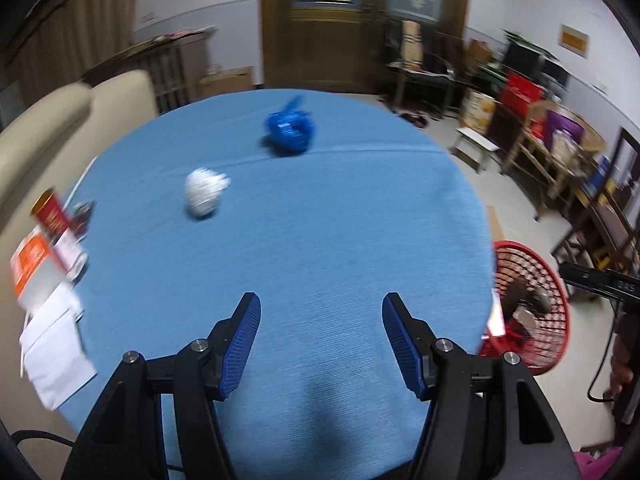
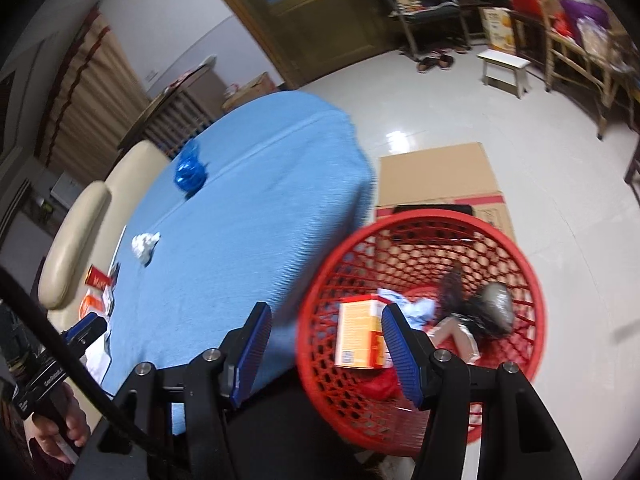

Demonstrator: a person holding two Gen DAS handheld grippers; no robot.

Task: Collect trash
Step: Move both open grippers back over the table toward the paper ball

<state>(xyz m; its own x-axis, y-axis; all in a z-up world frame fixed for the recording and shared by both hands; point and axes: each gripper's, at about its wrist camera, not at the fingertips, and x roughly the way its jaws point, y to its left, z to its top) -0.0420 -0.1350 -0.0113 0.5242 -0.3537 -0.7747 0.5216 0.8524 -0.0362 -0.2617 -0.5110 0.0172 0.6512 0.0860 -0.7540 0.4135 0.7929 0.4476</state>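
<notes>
My red basket [image 2: 420, 312] beside the desk [image 1: 304, 240] already holds several scraps. A white paper wad [image 1: 204, 196] and blue wrapper [image 1: 290, 132] remain on the desk. Both my grippers' fingers gape, empty.

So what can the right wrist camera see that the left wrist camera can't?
Only the right wrist view shows inside the red basket: an orange-and-white box, a grey lump, plus flat cardboard on the floor. Only the left wrist view shows the white sheets clearly at the table's edge. Both show the blue tablecloth, the white paper ball, the blue wrapper, and an open, empty gripper: left gripper, right gripper.
</notes>
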